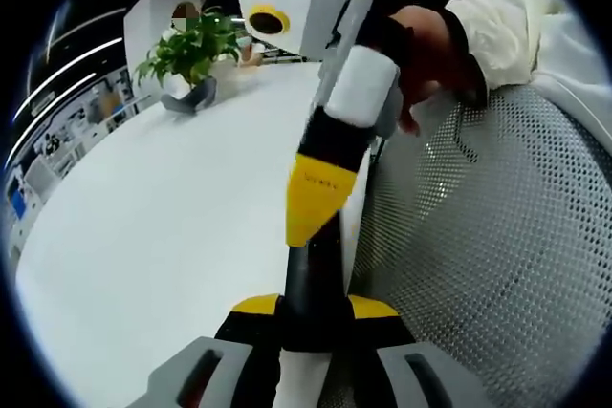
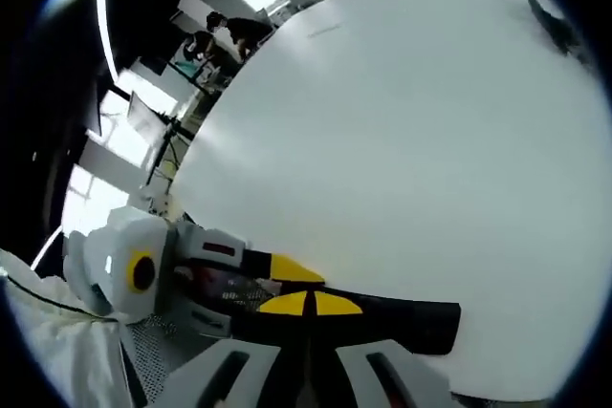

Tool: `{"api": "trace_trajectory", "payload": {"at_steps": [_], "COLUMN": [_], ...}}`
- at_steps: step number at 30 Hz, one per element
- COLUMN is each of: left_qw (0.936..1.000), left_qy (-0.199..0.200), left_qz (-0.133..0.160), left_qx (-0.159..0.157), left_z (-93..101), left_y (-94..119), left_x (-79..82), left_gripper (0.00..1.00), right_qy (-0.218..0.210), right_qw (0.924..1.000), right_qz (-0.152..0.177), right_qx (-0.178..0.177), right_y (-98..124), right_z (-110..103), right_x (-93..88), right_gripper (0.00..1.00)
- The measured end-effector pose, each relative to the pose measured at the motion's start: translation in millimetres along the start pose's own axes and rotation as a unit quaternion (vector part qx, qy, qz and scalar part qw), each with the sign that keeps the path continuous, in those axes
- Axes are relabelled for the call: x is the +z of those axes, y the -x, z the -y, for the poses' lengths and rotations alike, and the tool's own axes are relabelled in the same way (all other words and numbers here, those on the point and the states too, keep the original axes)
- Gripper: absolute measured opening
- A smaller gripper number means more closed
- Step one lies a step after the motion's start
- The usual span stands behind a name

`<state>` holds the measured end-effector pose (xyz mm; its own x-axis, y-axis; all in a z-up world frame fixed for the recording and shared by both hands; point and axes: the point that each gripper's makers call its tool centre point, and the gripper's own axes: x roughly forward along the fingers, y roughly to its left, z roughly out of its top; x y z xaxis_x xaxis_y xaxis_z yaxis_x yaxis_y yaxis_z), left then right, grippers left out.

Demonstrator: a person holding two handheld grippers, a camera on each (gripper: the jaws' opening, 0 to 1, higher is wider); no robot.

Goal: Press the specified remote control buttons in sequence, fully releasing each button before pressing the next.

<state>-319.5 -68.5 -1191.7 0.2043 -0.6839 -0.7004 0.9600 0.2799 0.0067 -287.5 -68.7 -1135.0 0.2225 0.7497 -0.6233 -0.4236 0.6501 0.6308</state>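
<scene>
Both tongs (image 1: 311, 370) (image 2: 306, 332) gripped a black remote (image 2: 382, 317) over the white tabletop (image 1: 163, 217); no button pressed yet, likely next.

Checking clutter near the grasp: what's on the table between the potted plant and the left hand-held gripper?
Nothing. In the left gripper view, the white table is bare from the potted plant down to the left hand-held gripper.

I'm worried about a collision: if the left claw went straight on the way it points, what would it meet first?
Likely the right gripper's yellow claw tip, lying straight ahead over the black remote clamped between its own jaws; depth is unclear.
</scene>
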Motion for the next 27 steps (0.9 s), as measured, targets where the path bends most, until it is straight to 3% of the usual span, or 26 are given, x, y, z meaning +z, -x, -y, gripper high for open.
{"api": "trace_trajectory", "payload": {"at_steps": [5, 7, 9, 11, 13, 17, 19, 23, 24, 27], "left_qw": [1.0000, 1.0000, 1.0000, 1.0000, 1.0000, 1.0000, 1.0000, 1.0000, 1.0000, 1.0000], "left_qy": [-0.002, -0.002, -0.001, -0.001, -0.002, -0.003, -0.003, -0.004, -0.004, -0.005], "left_qz": [0.001, 0.001, 0.002, 0.003, 0.003, 0.003, 0.003, 0.003, 0.002, 0.002], "left_qx": [0.001, 0.001, 0.001, 0.001, 0.001, 0.001, 0.001, 0.000, 0.000, 0.000], "left_z": [0.0, 0.0, 0.0, 0.0, 0.0, 0.0, 0.0, -0.2, -0.2, -0.1], "left_y": [-0.2, -0.1, -0.2, -0.1, -0.2, 0.0, 0.1, 0.0, 0.0, 0.2], "left_x": [-0.2, -0.1, -0.3, -0.4, -0.5, -0.5, -0.5, -0.7, -0.7, -0.4], "left_gripper": [0.25, 0.25, 0.25, 0.25, 0.25, 0.25, 0.25, 0.25, 0.25, 0.25], "right_qy": [0.034, 0.035, 0.055, 0.084, 0.096, 0.088, 0.105, 0.160, 0.163, 0.144], "right_qw": [0.9949, 0.9926, 0.9876, 0.9817, 0.9793, 0.9765, 0.9676, 0.9335, 0.9301, 0.9300], "right_qz": [0.088, 0.112, 0.138, 0.151, 0.144, 0.162, 0.188, 0.251, 0.255, 0.262], "right_qx": [-0.036, -0.030, -0.050, -0.080, -0.104, -0.112, -0.133, -0.200, -0.208, -0.215], "right_y": [28.3, 40.1, 51.2, 60.3, 64.1, 73.6, 81.4, 99.0, 100.1, 104.4], "right_z": [9.8, 5.6, 10.2, 17.2, 25.8, 28.6, 29.8, 36.1, 38.5, 46.5], "right_x": [29.5, 37.5, 45.6, 49.3, 45.6, 44.9, 50.4, 69.4, 71.7, 72.4], "right_gripper": [0.00, 0.00, 0.06, 0.13, 0.19, 0.23, 0.31, 0.48, 0.53, 0.64]}}
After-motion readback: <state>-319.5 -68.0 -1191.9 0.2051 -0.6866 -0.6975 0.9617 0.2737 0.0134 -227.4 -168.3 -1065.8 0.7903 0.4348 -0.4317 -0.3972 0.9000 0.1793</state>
